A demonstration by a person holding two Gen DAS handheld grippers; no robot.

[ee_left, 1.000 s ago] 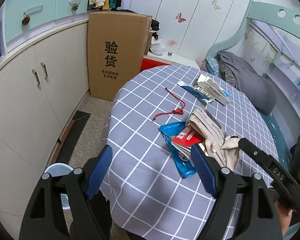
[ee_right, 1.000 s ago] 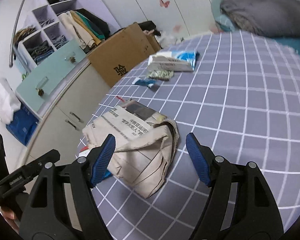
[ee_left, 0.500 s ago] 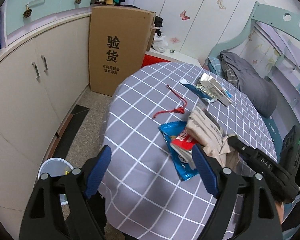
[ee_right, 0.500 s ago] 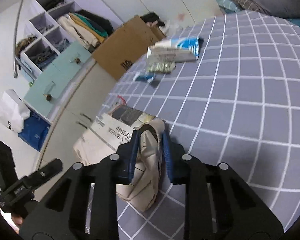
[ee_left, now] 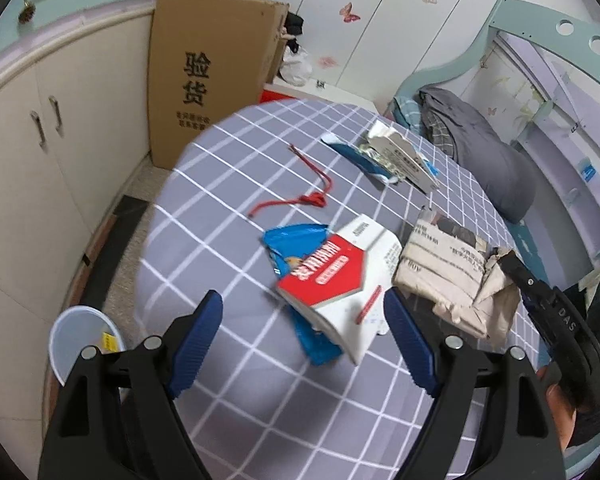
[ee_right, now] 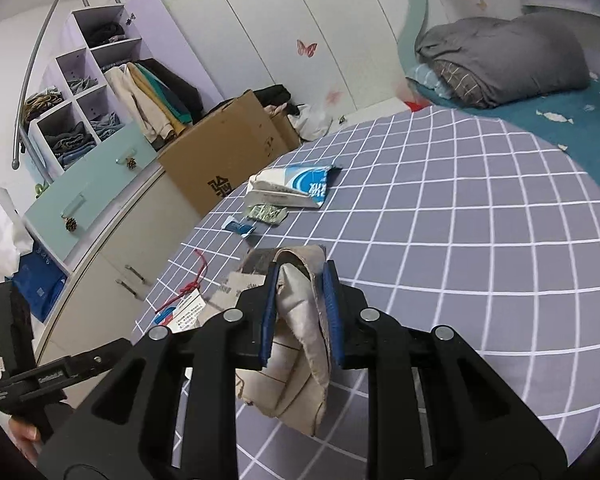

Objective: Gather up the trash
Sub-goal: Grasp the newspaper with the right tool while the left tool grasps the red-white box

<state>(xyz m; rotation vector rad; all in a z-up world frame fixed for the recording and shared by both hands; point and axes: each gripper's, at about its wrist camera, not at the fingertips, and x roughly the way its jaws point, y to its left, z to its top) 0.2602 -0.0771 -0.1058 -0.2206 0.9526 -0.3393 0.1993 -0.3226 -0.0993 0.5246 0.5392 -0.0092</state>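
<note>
Trash lies on a round table with a grey checked cloth (ee_left: 228, 384). My right gripper (ee_right: 300, 268) is shut on a crumpled newspaper (ee_right: 296, 360), whose folds bulge up between the blue pads. In the left wrist view the same newspaper (ee_left: 444, 268) sits right of centre. My left gripper (ee_left: 304, 308) is open just short of a red-and-white carton (ee_left: 332, 276) that lies on a torn blue wrapper (ee_left: 292, 240). A red string (ee_left: 300, 200) lies beyond them. Farther back are a flattened blue-and-white carton (ee_right: 296, 188) and a green foil wrapper (ee_right: 266, 213).
On the floor left of the table stands a white bin (ee_left: 80, 340). A tall cardboard box (ee_left: 208, 76) leans on beige cabinets (ee_left: 40, 160) behind it. A bed with a grey blanket (ee_right: 500, 64) borders the table's far right side.
My right gripper shut on the newspaper and drew it off the red-and-white carton, which now lies uncovered. My left gripper moved down and closer to that carton.
</note>
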